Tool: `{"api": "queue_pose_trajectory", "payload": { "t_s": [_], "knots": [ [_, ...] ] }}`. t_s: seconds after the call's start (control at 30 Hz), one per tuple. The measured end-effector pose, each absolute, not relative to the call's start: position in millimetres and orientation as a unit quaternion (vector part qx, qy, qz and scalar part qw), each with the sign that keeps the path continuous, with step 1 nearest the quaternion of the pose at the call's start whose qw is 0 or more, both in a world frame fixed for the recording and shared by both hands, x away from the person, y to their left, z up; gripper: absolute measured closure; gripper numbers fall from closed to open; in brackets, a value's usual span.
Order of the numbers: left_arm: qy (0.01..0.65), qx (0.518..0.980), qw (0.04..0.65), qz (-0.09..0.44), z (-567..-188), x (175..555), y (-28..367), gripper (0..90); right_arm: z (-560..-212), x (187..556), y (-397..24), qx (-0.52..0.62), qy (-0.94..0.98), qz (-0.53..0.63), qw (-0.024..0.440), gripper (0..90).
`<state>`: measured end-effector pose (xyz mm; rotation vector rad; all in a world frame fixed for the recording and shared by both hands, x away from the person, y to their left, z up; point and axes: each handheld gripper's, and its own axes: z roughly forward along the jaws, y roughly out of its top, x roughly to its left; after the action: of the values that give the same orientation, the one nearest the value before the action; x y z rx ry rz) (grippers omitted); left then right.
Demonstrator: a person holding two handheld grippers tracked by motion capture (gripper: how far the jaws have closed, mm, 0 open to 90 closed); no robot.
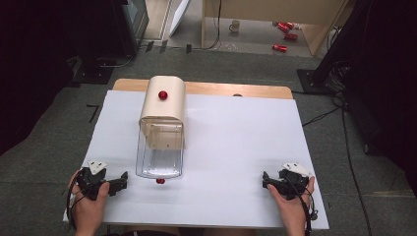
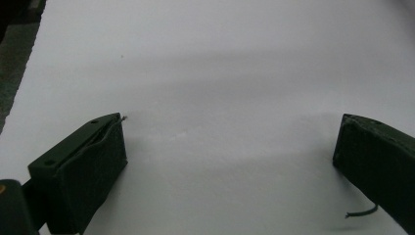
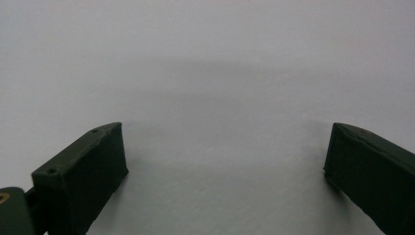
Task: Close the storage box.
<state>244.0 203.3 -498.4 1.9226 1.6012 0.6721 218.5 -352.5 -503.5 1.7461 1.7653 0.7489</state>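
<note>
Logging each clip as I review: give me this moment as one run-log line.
left gripper: open, holding nothing | right gripper: open, holding nothing | cream box with clear drawer: pulled out, untouched | white table

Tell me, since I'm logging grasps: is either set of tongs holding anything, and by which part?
Nothing is held: left tongs and right tongs are open over the bare table.

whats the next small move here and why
Probably move the left tool toward the red knob on the clear drawer. Both tools are open and empty on the white table, and the left one is nearer than the right tool.
</note>
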Motion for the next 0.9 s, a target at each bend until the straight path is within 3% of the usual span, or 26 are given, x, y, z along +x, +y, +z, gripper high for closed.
{"api": "queue_pose_trajectory", "payload": {
  "t_s": [0.3, 0.9],
  "knots": [
    [0.594, 0.714, 0.272, 0.249, -498, 244, 203, 0.0, -502, 216, -347, 0.648, 0.653, 0.271, 0.282, 1.5],
    [0.594, 0.714, 0.272, 0.249, -498, 244, 203, 0.0, -477, 202, -289, 0.609, 0.677, 0.313, 0.269, 1.5]
  ]
}}
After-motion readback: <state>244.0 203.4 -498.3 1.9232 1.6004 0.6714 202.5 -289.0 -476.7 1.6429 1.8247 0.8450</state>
